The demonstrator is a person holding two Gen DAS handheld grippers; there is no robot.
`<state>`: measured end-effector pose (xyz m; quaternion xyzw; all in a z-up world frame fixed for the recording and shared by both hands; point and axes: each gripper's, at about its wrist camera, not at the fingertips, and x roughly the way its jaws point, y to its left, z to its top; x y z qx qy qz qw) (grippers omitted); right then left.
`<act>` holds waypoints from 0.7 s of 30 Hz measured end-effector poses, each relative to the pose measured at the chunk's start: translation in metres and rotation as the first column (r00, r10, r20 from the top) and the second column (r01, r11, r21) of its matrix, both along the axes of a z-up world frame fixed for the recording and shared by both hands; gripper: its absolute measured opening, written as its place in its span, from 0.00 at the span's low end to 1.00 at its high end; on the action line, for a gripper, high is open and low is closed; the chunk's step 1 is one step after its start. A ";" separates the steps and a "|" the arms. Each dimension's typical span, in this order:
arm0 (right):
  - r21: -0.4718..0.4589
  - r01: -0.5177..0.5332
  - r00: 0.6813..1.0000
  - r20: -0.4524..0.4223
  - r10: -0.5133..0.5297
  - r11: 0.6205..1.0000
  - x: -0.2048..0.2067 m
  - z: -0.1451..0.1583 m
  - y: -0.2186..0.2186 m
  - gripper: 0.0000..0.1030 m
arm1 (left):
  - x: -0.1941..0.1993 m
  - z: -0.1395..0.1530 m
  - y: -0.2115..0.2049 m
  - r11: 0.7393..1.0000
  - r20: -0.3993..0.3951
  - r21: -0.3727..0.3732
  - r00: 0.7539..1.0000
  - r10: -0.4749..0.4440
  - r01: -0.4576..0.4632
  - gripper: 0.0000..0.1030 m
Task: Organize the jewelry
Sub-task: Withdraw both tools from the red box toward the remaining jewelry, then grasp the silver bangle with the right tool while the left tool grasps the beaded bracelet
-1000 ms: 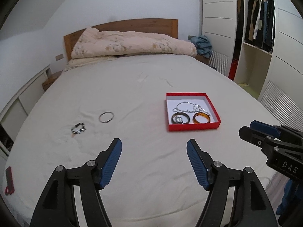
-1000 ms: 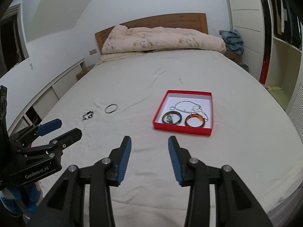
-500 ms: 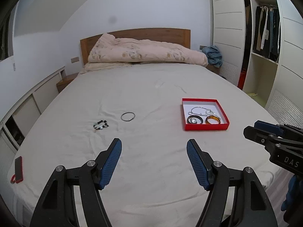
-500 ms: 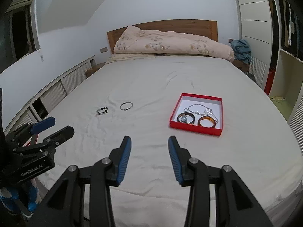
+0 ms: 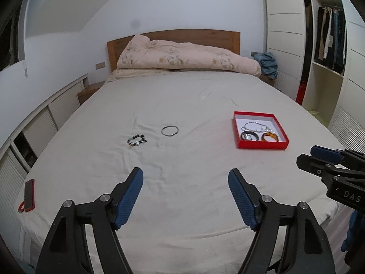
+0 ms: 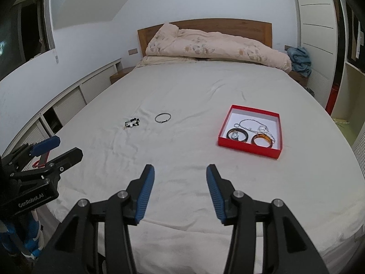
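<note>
Currently, going left to right across the bed (image 5: 182, 205): the beaded bracelet (image 5: 136, 139) and metal bangle (image 5: 169, 130) are lying mid-bed, awaiting the red box (image 5: 262, 145) nearer the right edge. Left gripper (image 5: 186, 195) and right gripper (image 6: 180, 194) are hovering empty, jaws just widening; approaching low should help pinching.

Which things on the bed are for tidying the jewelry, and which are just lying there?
For the job:
- red box with a necklace, a watch and an amber bangle inside
- beaded bracelet
- silver bangle

Just lying about:
- red phone
- flowery duvet
- blue cloth
</note>
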<state>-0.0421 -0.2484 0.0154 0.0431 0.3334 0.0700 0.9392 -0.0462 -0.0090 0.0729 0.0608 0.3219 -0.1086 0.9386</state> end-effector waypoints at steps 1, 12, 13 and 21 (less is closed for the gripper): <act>-0.001 -0.001 1.000 -0.004 0.001 1.000 0.003 -0.002 0.001 0.44 | 0.003 -0.002 0.002 1.000 -0.007 -0.004 1.000 0.005 -0.005 0.75; 0.016 -0.015 0.996 -0.084 0.017 1.000 0.055 -0.037 0.015 0.44 | 0.054 -0.053 0.046 0.992 -0.080 0.020 0.989 0.123 -0.122 0.75; 0.017 -0.021 0.995 -0.094 0.023 1.000 0.063 -0.042 0.017 0.44 | 0.062 -0.060 0.052 0.991 -0.093 0.020 0.986 0.136 -0.134 0.75; 0.030 -0.086 0.985 -0.148 0.089 0.996 0.144 -0.082 0.042 0.44 | 0.134 -0.110 0.096 0.973 -0.169 -0.003 0.959 0.229 -0.233 0.75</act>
